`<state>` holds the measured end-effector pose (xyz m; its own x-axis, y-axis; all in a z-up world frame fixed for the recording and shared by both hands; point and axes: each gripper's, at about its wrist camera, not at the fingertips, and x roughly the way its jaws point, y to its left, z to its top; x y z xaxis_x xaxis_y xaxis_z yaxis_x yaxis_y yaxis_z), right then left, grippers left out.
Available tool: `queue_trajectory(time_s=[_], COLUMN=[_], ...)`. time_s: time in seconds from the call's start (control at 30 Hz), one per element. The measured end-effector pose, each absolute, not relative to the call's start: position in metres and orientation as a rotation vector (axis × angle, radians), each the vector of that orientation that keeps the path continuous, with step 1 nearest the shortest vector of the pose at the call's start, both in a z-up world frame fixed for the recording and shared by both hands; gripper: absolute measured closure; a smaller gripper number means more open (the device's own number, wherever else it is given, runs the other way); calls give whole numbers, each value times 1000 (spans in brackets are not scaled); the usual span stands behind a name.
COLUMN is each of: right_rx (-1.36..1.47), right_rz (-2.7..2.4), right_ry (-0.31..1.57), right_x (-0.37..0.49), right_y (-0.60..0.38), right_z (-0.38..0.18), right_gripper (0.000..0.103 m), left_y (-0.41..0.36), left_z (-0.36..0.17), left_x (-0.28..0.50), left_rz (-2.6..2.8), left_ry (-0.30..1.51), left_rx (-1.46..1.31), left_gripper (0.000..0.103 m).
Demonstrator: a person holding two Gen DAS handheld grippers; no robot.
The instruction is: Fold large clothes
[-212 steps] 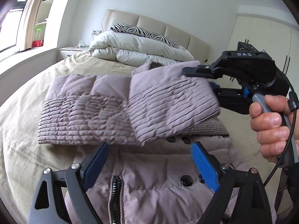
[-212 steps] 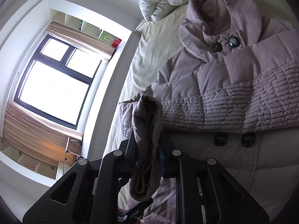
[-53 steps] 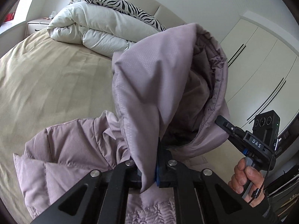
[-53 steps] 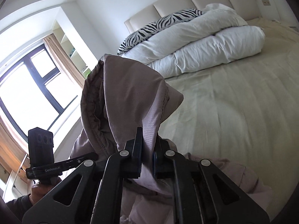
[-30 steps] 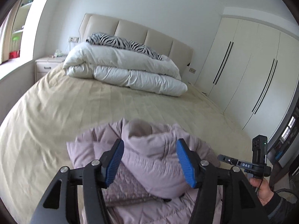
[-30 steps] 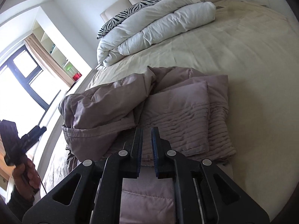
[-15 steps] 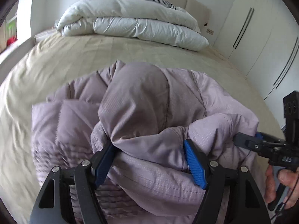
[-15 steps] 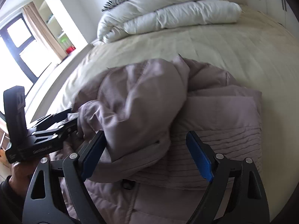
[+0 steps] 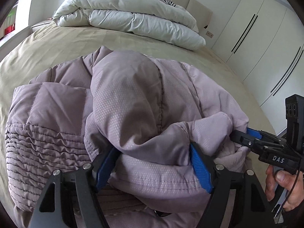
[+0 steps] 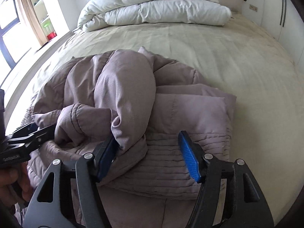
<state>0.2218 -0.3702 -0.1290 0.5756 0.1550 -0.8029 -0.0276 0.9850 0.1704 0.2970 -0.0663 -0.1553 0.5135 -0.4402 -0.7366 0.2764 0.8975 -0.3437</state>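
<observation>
A: Where does the garment lie, and how are your claws set?

B: The lilac padded coat (image 9: 62, 114) lies bunched on the beige bed (image 9: 57, 41), its hood (image 9: 129, 87) turned down over the folded sleeves and body. My left gripper (image 9: 152, 163) is spread wide, its blue pads (image 9: 199, 167) straddling the hood's rolled edge without pinching it. My right gripper (image 10: 150, 152) is likewise spread; one pad touches the hood's side, the other stands over the ribbed panel (image 10: 180, 163).

A: How should it handle?

B: I judge it soft, puffy and springy, light for its bulk, with a slick shell likely to slide and re-inflate. Firm holds would be seams, the hood rim or the quilted hem, not loose panels.

A: What differs from earlier?

B: About two seconds ago both claws pinched the hood and held it high; now it is laid down and released. Half a second ago the pose was nearly the same, only slightly further back.

A: Anything else on the bed?

B: A white duvet (image 10: 152, 9), well apart.
</observation>
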Motion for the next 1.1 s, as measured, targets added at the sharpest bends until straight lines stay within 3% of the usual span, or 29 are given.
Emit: queue_trajectory(time_s=[0.3, 0.37, 0.5, 0.6, 0.73, 0.93, 1.1], right_rx=[331, 292, 102, -21, 2, -1, 67], right_rz=[160, 203, 221, 191, 218, 215, 219], right_ry=[652, 661, 798, 922, 907, 909, 804], right_x=[202, 214, 245, 260, 260, 257, 255], right_y=[-389, -373, -326, -311, -317, -320, -326], right_z=[-50, -48, -83, -134, -154, -130, -93], right_gripper=[39, 54, 70, 71, 71, 70, 70], left_y=[-50, -49, -51, -50, -44, -44, -62], left_z=[-135, -149, -161, -157, -135, -84, -105], left_x=[283, 290, 295, 293, 282, 295, 341], left_rz=[-394, -408, -403, -417, -407, -370, -312], left_ry=[860, 912, 911, 906, 876, 756, 846], left_rx=[-136, -177, -190, -198, -214, -140, -28], left_gripper=[23, 22, 20, 20, 21, 21, 22])
